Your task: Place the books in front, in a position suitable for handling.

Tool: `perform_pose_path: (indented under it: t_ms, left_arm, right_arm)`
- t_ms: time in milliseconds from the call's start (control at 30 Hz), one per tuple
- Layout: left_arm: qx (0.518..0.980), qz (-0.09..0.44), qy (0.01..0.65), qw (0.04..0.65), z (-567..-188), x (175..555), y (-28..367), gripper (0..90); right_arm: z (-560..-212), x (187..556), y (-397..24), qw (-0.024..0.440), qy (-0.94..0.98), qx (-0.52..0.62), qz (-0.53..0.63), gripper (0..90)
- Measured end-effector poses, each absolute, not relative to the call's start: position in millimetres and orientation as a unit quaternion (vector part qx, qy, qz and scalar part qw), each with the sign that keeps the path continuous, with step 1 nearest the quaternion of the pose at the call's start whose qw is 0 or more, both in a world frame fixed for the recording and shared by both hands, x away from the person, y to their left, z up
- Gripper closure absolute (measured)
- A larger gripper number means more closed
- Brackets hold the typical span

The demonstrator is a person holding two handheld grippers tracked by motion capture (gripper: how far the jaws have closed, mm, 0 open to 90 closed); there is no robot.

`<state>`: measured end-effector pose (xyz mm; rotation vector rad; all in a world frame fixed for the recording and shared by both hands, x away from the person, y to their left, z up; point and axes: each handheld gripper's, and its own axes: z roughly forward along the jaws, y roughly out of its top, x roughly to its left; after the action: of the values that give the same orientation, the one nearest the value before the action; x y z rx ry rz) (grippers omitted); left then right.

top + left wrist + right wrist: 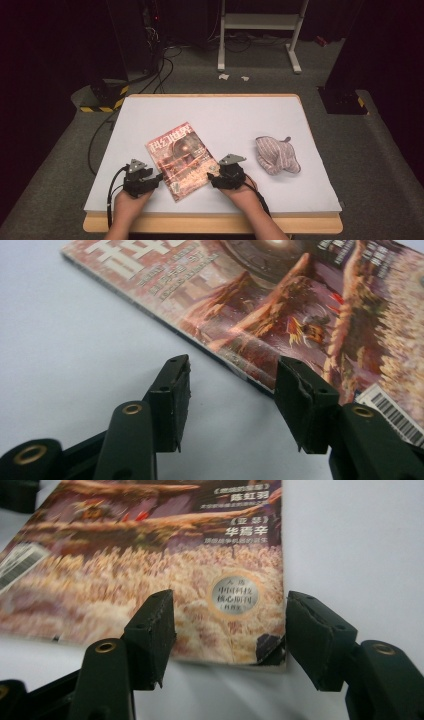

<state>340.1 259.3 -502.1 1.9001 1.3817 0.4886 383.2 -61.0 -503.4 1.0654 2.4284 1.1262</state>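
The left gripper's [230, 385] fingers [172, 390] stood apart, straddling the magazine's [280, 305] spine edge without pressing it. The right gripper's [227, 630] fingers [152, 630] were likewise apart, around the magazine's near corner, pads clear of the cover. The magazine [179, 160] lay flat and askew on the counter [225, 115] between both grippers [159, 179] [210, 176]. A striped cloth [276, 155] lay well apart, to the right.

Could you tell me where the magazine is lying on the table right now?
In the high view the magazine lies flat, turned askew, on the near left-centre of the white table, between the two hand-held grippers, left of the striped cloth.
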Motion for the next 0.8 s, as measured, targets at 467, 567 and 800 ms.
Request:
perform_pose_path:
  t_ms: [467, 567, 800]
  left_arm:
    - [0.733, 0.201, 0.537, 0.368, -497, 341, 261, 50.2]
    - [0.733, 0.200, 0.532, 0.374, -495, 341, 256, 49.9]
    - [0.740, 0.182, 0.535, 0.366, -502, 342, 247, 36.0]
  right_arm:
    - [-501, 360, -70, 0.132, 0.838, 0.358, 0.390, 38.1]
    - [-499, 363, -71, 0.133, 0.831, 0.365, 0.397, 37.7]
    - [-500, 381, -63, 0.127, 0.833, 0.369, 0.391, 37.5]
